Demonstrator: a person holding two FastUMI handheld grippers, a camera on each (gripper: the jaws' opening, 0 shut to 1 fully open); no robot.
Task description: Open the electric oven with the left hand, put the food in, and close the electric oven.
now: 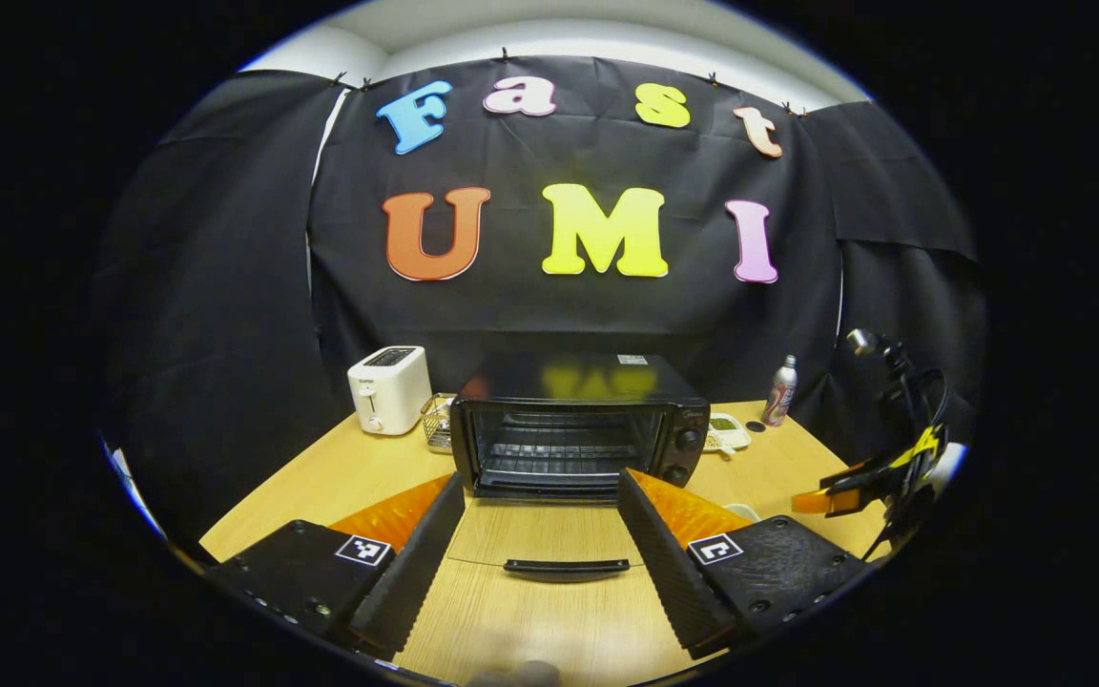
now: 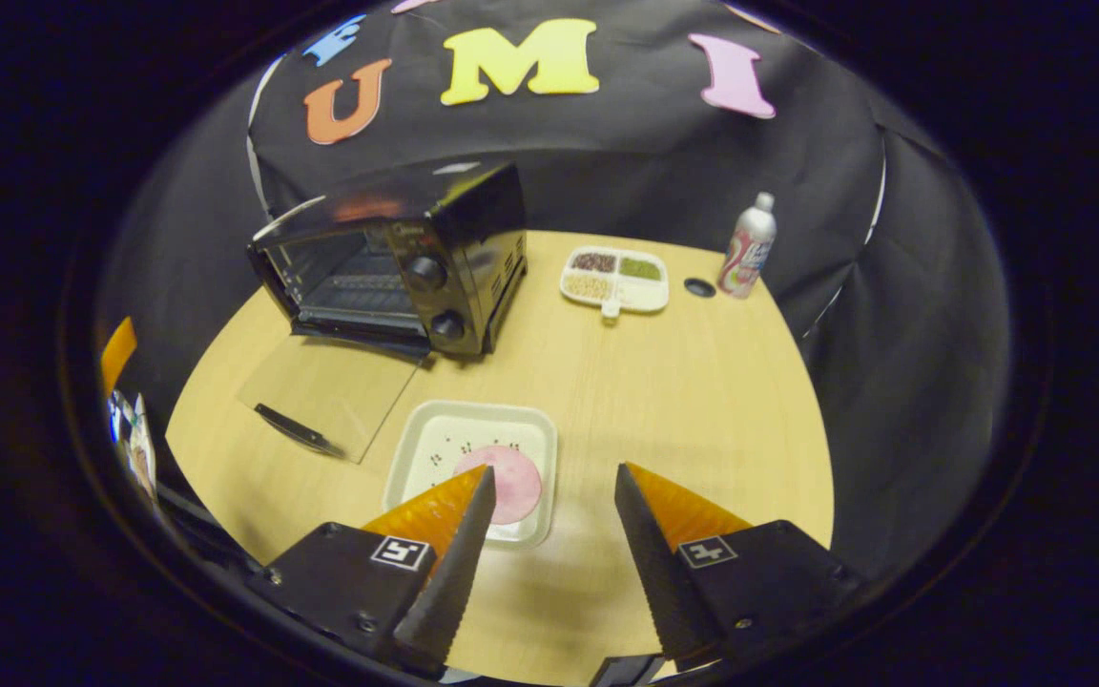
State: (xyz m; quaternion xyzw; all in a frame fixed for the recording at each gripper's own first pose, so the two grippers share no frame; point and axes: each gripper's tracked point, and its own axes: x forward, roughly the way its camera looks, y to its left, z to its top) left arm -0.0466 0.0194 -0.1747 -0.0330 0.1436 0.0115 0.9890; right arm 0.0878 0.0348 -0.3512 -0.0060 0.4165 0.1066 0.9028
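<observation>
Right gripper view: the right gripper [image 2: 549, 520] hangs wide open over the tray [image 2: 416, 448] holding pink food [image 2: 508, 480], oven [image 2: 397, 272] at eleven o'clock, door [image 2: 321, 396] down. The left gripper [image 1: 540, 520], wide open, faces it. Risk, I judge: a shallow pinch could drop the thin slice.

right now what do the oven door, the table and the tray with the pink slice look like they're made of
Oven door: clear glass, it seems; the table's grain shows straight through it, with a dark, likely plastic handle.
Table: light wood or wood-look laminate, matte, with fine straight grain.
Tray: off-white, smooth, with rounded corners, probably plastic or melamine; ceramic can't be ruled out.
</observation>
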